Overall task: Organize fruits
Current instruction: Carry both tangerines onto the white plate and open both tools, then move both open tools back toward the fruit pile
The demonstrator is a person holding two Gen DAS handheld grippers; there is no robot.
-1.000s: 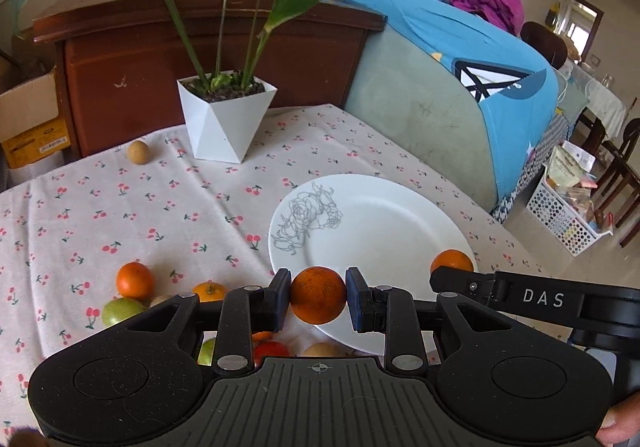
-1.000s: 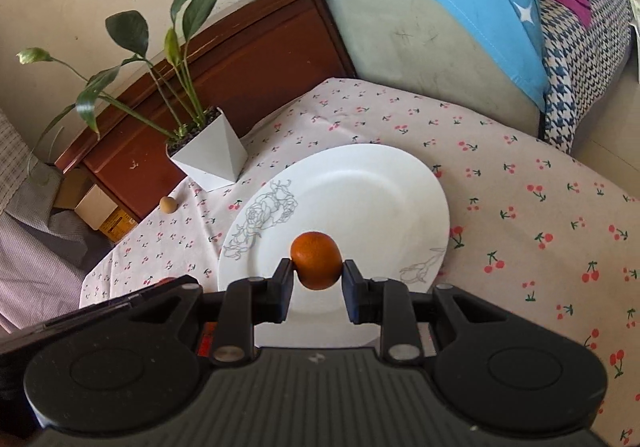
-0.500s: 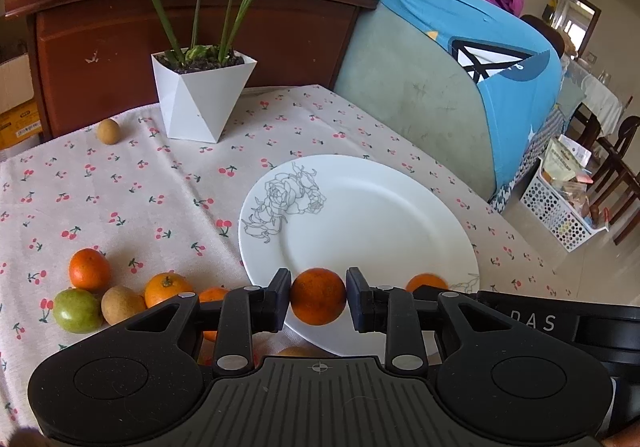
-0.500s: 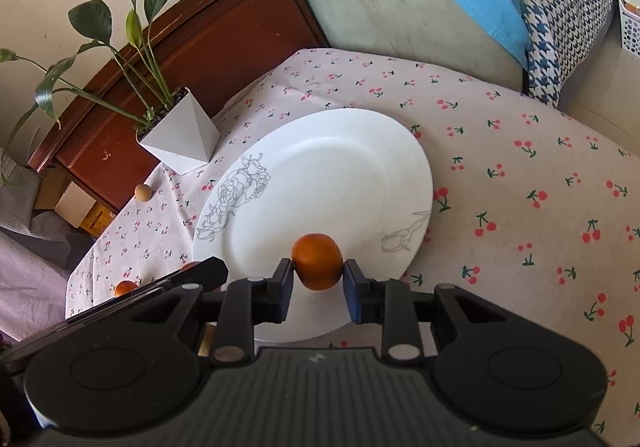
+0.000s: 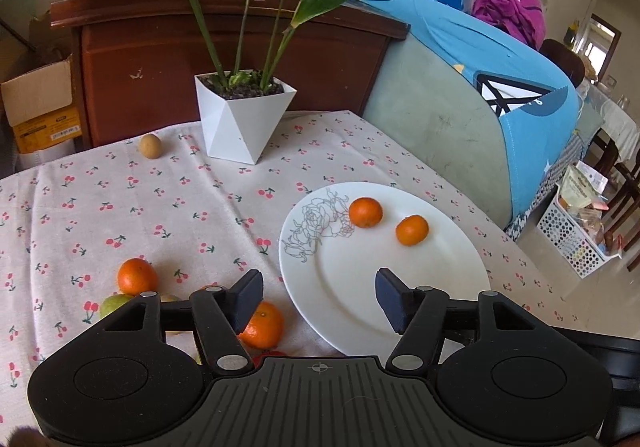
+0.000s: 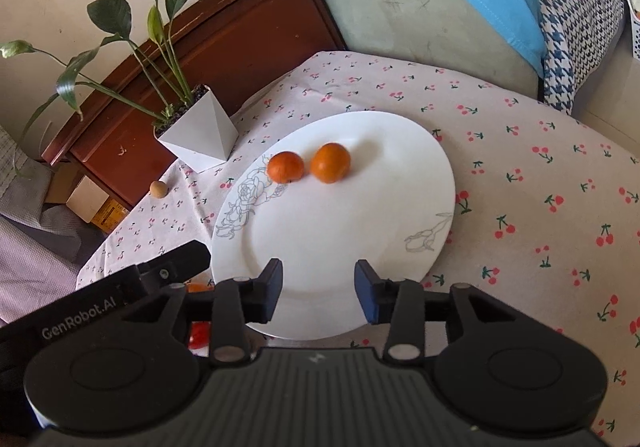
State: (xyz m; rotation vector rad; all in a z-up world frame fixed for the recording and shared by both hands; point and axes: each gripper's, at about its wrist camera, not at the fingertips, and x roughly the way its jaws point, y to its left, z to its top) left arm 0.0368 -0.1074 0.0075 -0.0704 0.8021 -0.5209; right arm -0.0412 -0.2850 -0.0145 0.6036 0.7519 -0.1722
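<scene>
My left gripper (image 5: 318, 297) hangs over the near rim of the plate (image 5: 440, 287), jaws opening, nothing between them. My right gripper (image 6: 318, 289) is beside it over the same near edge, jaws also opening, also empty; in its view the left gripper's body crosses the lower left corner.

Two oranges sit on the plate's far half, close together but apart: one (image 5: 365, 212) at the edge of the printed rose, the other (image 5: 412, 230) just to its right. In the right wrist view they are the left one (image 6: 285, 167) and the right one (image 6: 330, 162), nearly touching.

Left of the plate, on the cherry-print cloth (image 5: 160, 207), the loose fruit: an orange (image 5: 262, 325) right behind my left finger, another orange (image 5: 137, 276) farther left, a green fruit (image 5: 114, 305) partly hidden by the gripper body. A bit of red fruit (image 6: 199, 335) shows under the gripper.

Far side: white pot (image 5: 244, 119) with plant, a small brown fruit (image 5: 150, 146) left of it.
</scene>
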